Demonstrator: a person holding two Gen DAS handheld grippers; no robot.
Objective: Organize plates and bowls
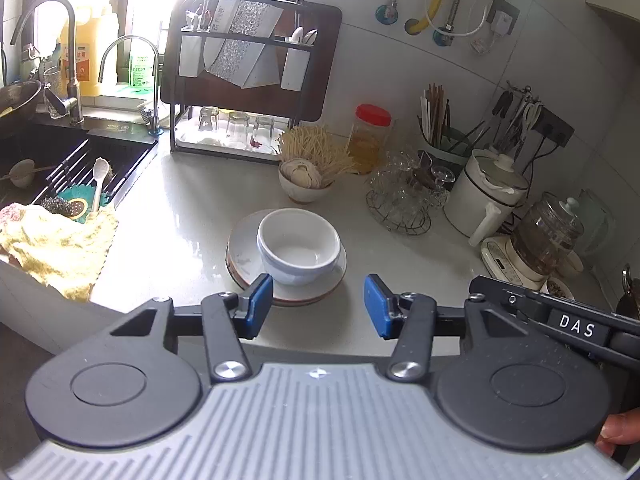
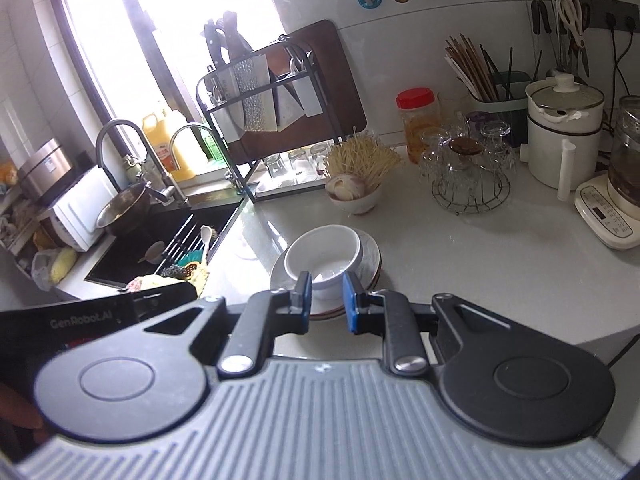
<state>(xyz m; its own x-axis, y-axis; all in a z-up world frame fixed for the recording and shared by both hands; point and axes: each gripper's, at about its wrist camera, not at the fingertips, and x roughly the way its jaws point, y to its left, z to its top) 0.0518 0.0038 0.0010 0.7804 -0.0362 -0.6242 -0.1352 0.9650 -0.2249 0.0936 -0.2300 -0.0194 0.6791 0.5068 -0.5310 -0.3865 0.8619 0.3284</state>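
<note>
A white bowl [image 1: 298, 246] sits in a short stack of plates [image 1: 244, 256] on the pale counter, near its front edge. My left gripper [image 1: 320, 304] hovers just in front of the stack, its blue pads wide apart and nothing between them. In the right wrist view the same bowl [image 2: 324, 254] and plates [image 2: 370, 256] lie straight ahead. My right gripper [image 2: 328, 300] is close before them, its pads a narrow gap apart and holding nothing. The two grippers are side by side, and each one's black body shows at the edge of the other's view.
A black sink [image 1: 80, 152] with a yellow cloth [image 1: 56, 248] lies left. Behind the stack are a small bowl of noodles and garlic [image 1: 306, 182], a dish rack with glasses [image 1: 240, 128], a red-lidded jar [image 1: 370, 136], glassware on a wire stand [image 1: 404, 196] and a white pot [image 1: 486, 196].
</note>
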